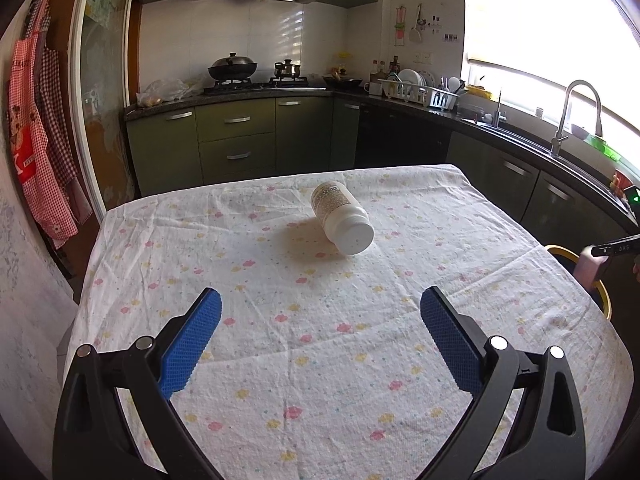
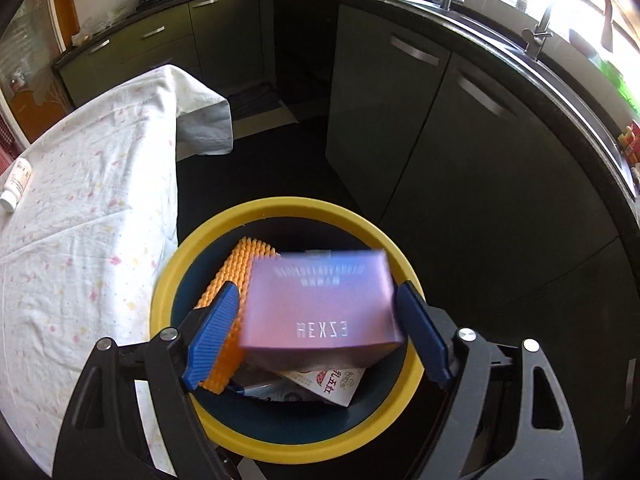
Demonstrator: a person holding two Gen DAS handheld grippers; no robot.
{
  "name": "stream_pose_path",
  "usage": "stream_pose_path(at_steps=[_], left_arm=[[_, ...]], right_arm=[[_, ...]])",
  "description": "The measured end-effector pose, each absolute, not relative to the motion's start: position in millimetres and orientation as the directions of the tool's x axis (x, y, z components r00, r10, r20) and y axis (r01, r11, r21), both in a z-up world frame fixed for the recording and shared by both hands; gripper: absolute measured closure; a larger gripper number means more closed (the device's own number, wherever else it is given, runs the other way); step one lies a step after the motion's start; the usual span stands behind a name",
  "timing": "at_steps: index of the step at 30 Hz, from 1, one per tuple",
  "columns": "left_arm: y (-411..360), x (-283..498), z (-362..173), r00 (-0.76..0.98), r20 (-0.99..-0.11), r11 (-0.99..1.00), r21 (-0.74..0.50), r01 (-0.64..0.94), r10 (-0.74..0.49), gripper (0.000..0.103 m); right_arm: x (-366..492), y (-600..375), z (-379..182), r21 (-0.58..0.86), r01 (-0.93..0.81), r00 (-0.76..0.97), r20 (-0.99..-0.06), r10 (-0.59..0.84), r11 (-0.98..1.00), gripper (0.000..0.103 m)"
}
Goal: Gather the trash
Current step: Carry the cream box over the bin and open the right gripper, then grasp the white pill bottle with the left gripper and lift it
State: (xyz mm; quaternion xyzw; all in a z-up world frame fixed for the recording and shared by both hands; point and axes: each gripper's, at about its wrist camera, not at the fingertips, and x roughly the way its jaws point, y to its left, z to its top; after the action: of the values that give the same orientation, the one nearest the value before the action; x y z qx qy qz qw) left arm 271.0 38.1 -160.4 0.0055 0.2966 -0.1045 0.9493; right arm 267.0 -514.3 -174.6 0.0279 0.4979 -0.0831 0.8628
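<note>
A white pill bottle (image 1: 342, 217) lies on its side on the flowered tablecloth (image 1: 280, 320); it also shows at the left edge of the right wrist view (image 2: 15, 184). My left gripper (image 1: 320, 308) is open and empty, low over the table, well short of the bottle. My right gripper (image 2: 316, 300) is open above a yellow-rimmed bin (image 2: 168, 280) beside the table. A purple box (image 2: 320, 304), motion-blurred, sits between the fingers without touching them, over the bin's mouth. Inside the bin lie an orange bumpy foam sheet (image 2: 236, 276) and a printed wrapper (image 2: 332, 384).
Green kitchen cabinets (image 2: 400, 120) with a dark counter, a sink tap (image 1: 576, 112) and a stove (image 1: 256, 80) ring the room. Red checked aprons (image 1: 36, 140) hang at the left. The bin's rim (image 1: 604, 300) and my right gripper's body (image 1: 616, 248) show past the table's right edge.
</note>
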Motion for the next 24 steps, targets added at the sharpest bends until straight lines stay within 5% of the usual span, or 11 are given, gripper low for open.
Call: stream_pose_path(at_steps=[24], left_arm=[[-18, 361, -144, 0.663, -0.743, 0.995, -0.039, 0.09, -0.089, 0.005]], right_arm=[[185, -347, -169, 0.009, -0.107, 0.612, -0.787, 0.073, 0.994, 0.018]])
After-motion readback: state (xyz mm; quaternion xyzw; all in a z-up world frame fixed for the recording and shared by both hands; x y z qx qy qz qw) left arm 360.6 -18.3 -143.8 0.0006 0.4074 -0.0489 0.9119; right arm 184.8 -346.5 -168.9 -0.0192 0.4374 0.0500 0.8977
